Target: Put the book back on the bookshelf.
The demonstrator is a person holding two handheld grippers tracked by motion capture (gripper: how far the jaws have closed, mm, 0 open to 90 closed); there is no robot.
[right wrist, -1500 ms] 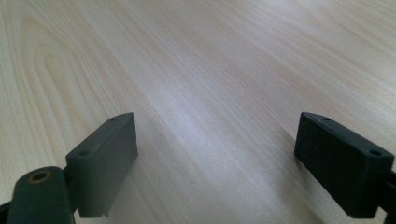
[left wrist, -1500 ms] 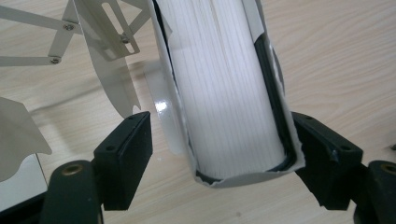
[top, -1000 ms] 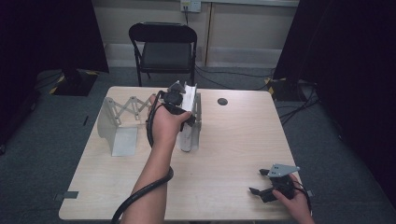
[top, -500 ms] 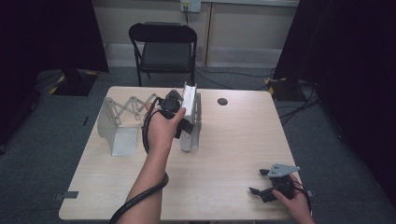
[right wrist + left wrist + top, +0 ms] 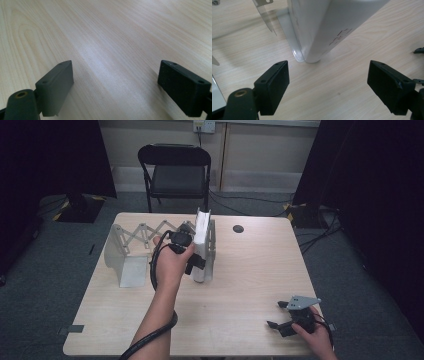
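The white book stands upright on its edge near the middle of the surface, set against the right-hand metal end plate of an expanding book rack. The rack's scissor lattice stretches leftward to a second L-shaped plate on the left part of the surface. In the left tool view the book's near bottom corner rests on the plate's base lip, with red marking visible low on its cover.

The left tool, held in the left hand, sits just beside the book's near left side. Its jaws stand wide and have just been opening, then eased slightly inward; the pads are apart from the book, which lies beyond them, with bare wood between.

The right tool rests low at the near right corner of the surface, held in the right hand, well apart from the book. Its jaws stand wide over bare wood, holding nothing.

A small dark disc lies on the far part of the surface, right of the book. A black folding chair stands beyond the far edge.
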